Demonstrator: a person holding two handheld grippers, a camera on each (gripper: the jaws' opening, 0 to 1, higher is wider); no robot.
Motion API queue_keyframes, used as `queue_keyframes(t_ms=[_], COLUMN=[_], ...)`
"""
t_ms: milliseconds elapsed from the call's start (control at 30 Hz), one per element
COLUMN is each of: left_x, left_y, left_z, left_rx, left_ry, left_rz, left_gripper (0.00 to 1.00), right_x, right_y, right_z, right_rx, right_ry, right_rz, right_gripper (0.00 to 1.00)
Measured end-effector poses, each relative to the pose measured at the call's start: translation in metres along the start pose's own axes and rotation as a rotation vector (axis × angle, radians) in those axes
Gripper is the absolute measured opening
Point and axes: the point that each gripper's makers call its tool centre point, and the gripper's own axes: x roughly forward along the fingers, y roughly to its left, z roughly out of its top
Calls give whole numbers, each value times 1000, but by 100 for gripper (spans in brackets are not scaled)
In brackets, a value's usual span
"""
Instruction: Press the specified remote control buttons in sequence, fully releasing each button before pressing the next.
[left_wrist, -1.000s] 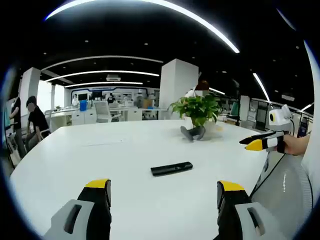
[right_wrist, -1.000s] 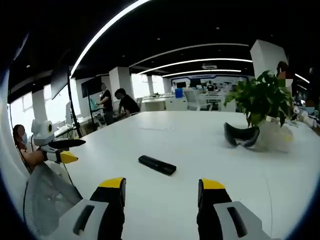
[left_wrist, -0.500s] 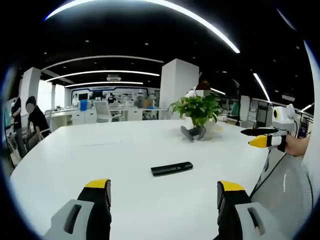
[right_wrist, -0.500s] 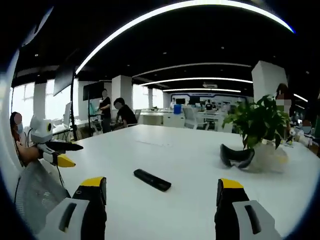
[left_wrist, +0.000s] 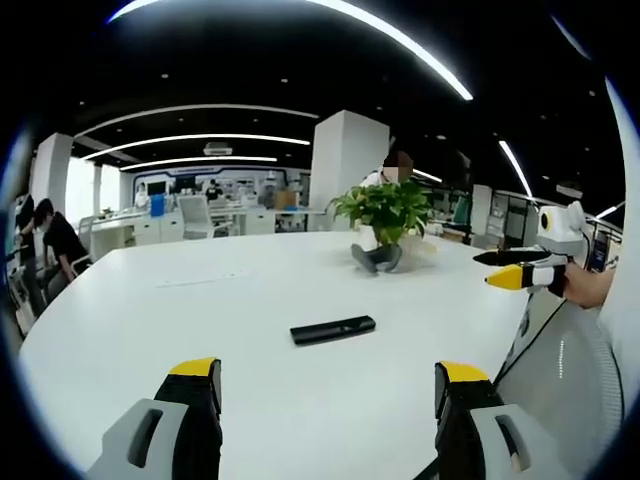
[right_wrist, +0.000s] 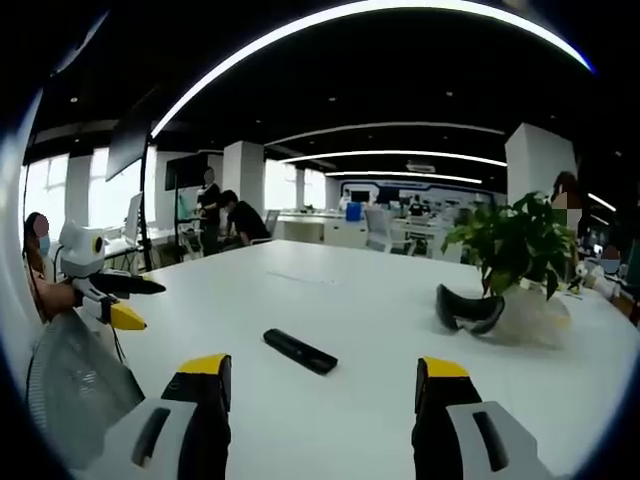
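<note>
The remote (left_wrist: 332, 329) lies flat on the white desk (left_wrist: 200, 330), well ahead of both grippers and touched by neither. From the left gripper (left_wrist: 325, 390) it sits ahead between the jaws, its long axis running crosswise. From the right gripper (right_wrist: 318, 385) it lies ahead and slightly left (right_wrist: 299, 351), angled. Both grippers stand with jaws apart, holding nothing. Neither looks clearly nearer.

One remote control (left_wrist: 332, 329), one potted plant (left_wrist: 384, 212), one dark headset (right_wrist: 466, 310) — two claws, left (left_wrist: 328, 390), right (right_wrist: 321, 382), one white table (left_wrist: 150, 320)
</note>
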Motion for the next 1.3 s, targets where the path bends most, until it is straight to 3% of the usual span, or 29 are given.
queue_keyframes(t_ms=[200,367,433,600,667,767,833,900,1067,1200,1300], left_x=[2,7,8,17,24,37,50,63,103,126,141], left_y=[-3,-9,-11,-9,-7,-2,0,3,6,6,9], left_z=[1,-5,-10,-17,-24,-35,-34,-34,-23,-21,-27], left_rx=[-4,-16,-14,96,135,260,362,406,387,362,374], left_ry=[14,61,93,184,260,372,394,428,441,488,569], left_rz=[-28,-66,-76,-115,-140,-187,-232,-266,-359,-429,-475], left_gripper=[93,95,96,95,95,93,87,84,81,77,72], right_x=[0,-1,-1,-1,-1,1,1,1,0,0,0], right_y=[-1,0,0,-1,-1,1,2,2,2,3,3], right_z=[-5,-5,-5,-8,-10,-15,-20,-23,-28,-29,-30], right_rx=[-26,-34,-36,-32,-35,-40,-45,-49,-45,-47,-53], right_ry=[31,37,38,53,62,85,112,122,147,150,158], right_rz=[-5,0,-2,-1,4,12,20,25,38,44,45], right_gripper=[68,63,62,59,57,55,52,49,41,37,35])
